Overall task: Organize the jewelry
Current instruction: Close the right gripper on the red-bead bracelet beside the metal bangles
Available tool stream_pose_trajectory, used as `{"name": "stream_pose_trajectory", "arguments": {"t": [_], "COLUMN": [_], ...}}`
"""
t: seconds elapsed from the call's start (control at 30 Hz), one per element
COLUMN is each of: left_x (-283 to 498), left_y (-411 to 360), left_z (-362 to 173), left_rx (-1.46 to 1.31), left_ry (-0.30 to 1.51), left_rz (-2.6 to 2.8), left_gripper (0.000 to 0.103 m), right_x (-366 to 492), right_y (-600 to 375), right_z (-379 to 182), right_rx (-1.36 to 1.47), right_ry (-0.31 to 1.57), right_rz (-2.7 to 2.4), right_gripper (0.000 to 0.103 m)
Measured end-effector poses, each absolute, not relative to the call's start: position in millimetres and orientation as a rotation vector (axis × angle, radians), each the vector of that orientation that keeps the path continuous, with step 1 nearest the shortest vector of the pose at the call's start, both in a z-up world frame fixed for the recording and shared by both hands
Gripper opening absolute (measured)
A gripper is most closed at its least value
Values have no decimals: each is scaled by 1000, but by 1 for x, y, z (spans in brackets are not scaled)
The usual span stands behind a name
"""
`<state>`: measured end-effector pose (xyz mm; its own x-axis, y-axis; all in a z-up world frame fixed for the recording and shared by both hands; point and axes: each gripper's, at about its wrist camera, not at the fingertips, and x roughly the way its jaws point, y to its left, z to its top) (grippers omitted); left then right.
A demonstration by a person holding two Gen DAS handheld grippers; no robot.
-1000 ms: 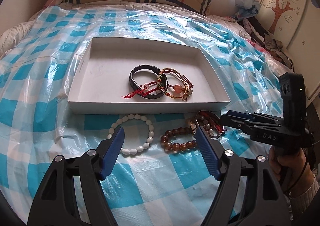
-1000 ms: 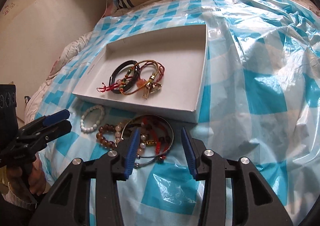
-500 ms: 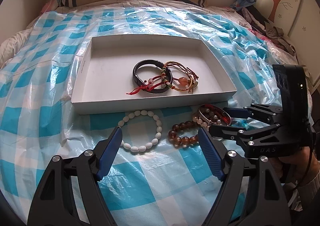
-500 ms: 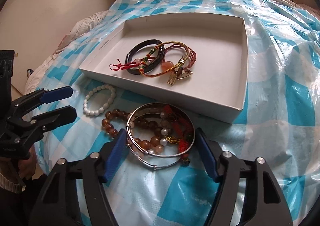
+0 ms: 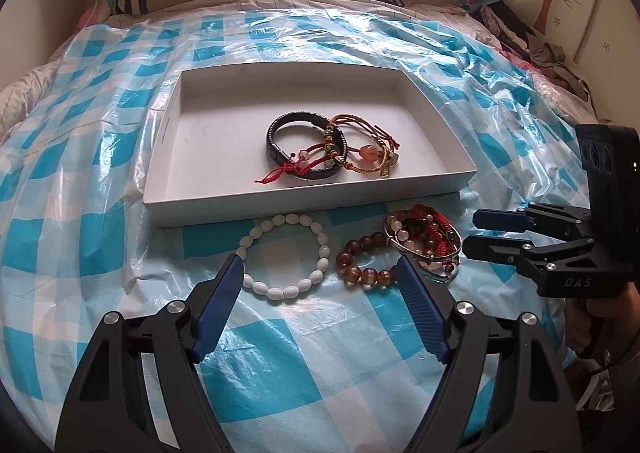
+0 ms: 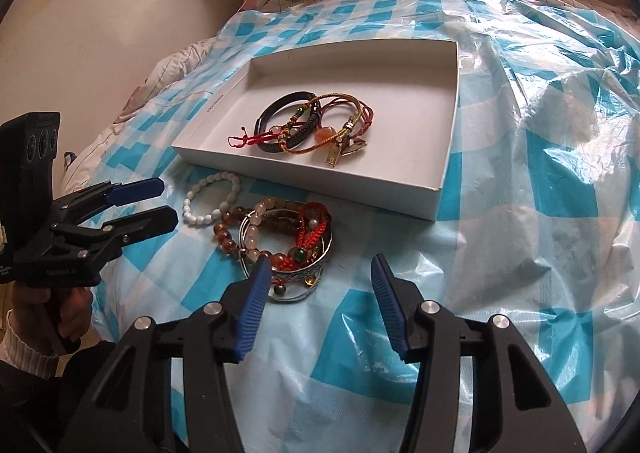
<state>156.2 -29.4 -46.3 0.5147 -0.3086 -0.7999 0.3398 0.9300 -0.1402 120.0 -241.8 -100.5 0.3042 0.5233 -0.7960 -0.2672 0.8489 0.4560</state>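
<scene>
**Two open grippers, nothing picked up yet**

Both sets of jaws gape wide and hold nothing. The right gripper [image 6: 316,273] should slide left so the silver bangle [image 6: 298,253] sits between its jaws, then close gently. The bangle lies on the bed, touching the left blue pad [image 6: 254,301]. The white box [image 6: 436,189] waits just behind.

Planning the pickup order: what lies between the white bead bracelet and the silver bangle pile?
In the left wrist view, the amber-brown bead bracelet lies between white bead bracelet and silver bangle pile.
</scene>
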Motion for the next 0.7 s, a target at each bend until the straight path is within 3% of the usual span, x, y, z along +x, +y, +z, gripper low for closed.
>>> {"name": "stream_pose_trajectory", "arguments": {"t": [0.17,0.47,0.7], "left_x": [162,180,200], "left_y": [-62,-119,-87], "left_z": [-48,-75,-62], "left_rx": [105,275,38], "left_ry": [944,985,958], "left_rz": [-536,-596,-513], "left_gripper": [76,79,81], "right_x": [118,109,112], "right_y": [-258,-277,-262], "right_z": [-103,-113,-111], "right_rx": [297,366,342], "right_ry": [1140,1167,1154], "right_rz": [470,451,497], "right_gripper": [58,60,62]}}
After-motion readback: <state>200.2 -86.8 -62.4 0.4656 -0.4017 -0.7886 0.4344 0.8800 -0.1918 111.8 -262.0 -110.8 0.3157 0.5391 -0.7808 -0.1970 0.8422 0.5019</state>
